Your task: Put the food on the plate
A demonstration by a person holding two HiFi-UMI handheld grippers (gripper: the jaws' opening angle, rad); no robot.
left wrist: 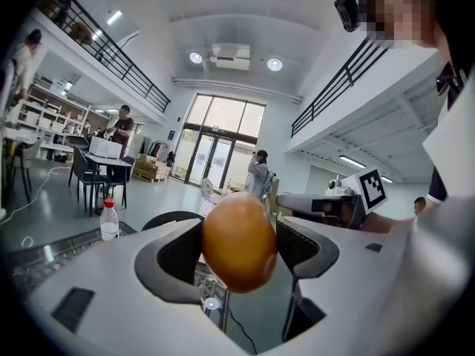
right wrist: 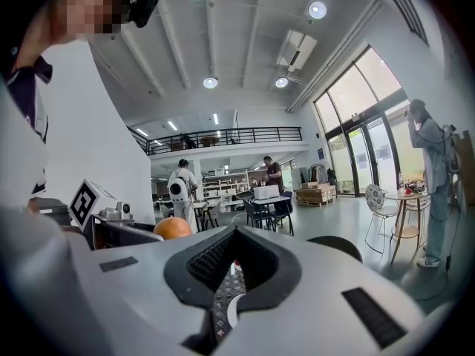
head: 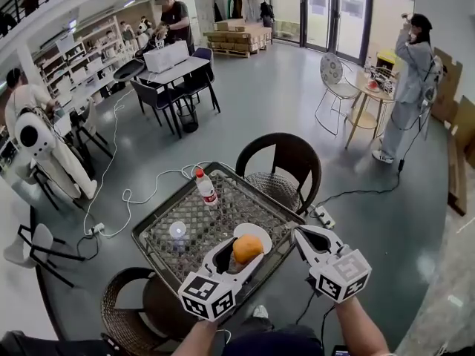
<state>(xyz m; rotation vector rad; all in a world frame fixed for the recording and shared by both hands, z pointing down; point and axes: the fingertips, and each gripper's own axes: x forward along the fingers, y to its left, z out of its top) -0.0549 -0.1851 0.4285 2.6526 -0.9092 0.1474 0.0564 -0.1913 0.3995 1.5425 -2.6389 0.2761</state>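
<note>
almost done. orange [head: 247, 248] pinched tight in left gripper [head: 243, 252], just over the plate [head: 264, 231]. still to do: set down on the plate, let go. right gripper [head: 300, 236] closed, empty, beside the plate.

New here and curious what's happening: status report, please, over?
Left gripper fingers shut on orange, apparently over white plate. Right gripper fingers closed, empty. Bottle stands clear behind the plate.
</note>
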